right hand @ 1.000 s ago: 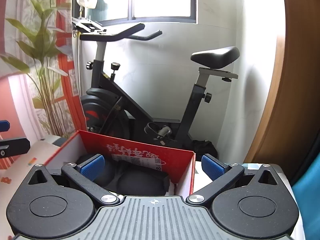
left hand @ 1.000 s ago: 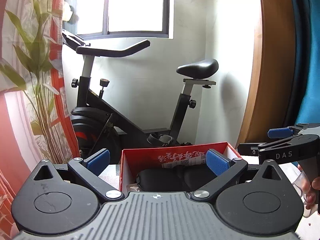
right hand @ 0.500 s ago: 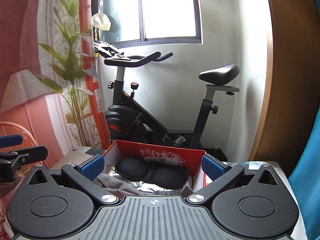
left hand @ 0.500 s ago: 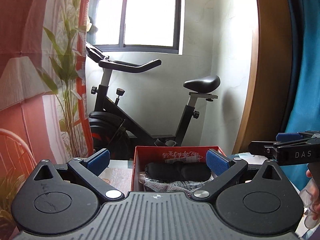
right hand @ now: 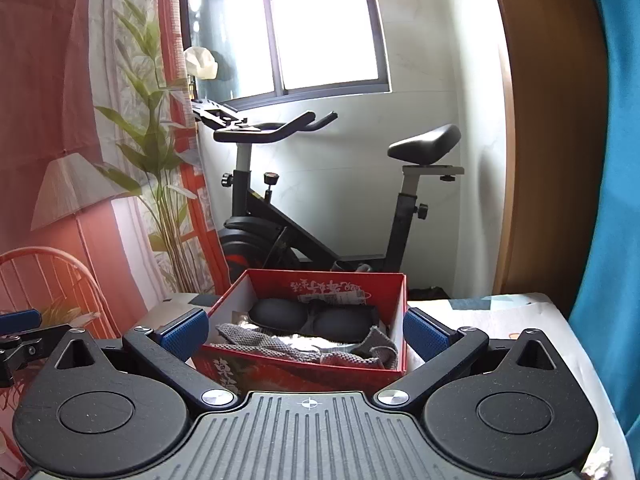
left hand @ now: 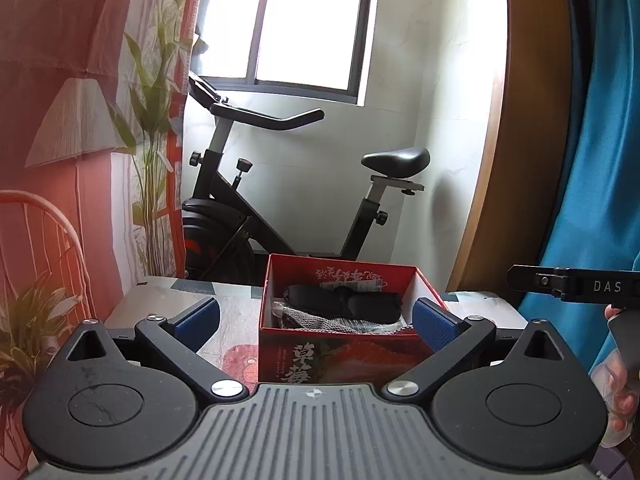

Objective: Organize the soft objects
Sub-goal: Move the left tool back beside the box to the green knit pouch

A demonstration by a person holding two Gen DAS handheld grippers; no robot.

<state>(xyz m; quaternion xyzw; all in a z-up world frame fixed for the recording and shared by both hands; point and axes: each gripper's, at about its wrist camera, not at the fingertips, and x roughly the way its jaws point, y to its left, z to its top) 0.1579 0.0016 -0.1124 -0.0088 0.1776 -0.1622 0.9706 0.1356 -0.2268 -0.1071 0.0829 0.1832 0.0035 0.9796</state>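
Observation:
A red cardboard box (left hand: 340,354) (right hand: 296,368) stands on the table ahead of both grippers. Inside lie a black padded soft item (left hand: 344,302) (right hand: 312,320) and a grey knitted cloth (left hand: 320,320) (right hand: 280,346) over something shiny. My left gripper (left hand: 316,320) is open, its blue pads wide apart on either side of the box and nothing between them. My right gripper (right hand: 306,332) is also open and holds nothing; the box sits just beyond its fingertips. In the left wrist view the right gripper's black arm (left hand: 572,282) shows at the right edge.
The table (right hand: 500,320) has a patterned cover. Behind it stand a black exercise bike (left hand: 280,208) (right hand: 320,216), a window and a white wall. A printed red curtain (left hand: 60,120) with a plant hangs left, a blue curtain (left hand: 592,160) right. A person's hand (left hand: 620,384) shows at the right edge.
Both grippers have pulled back and upward from the box, which looks smaller and farther now. Its front face and more of the table have come into view. Both stay open.

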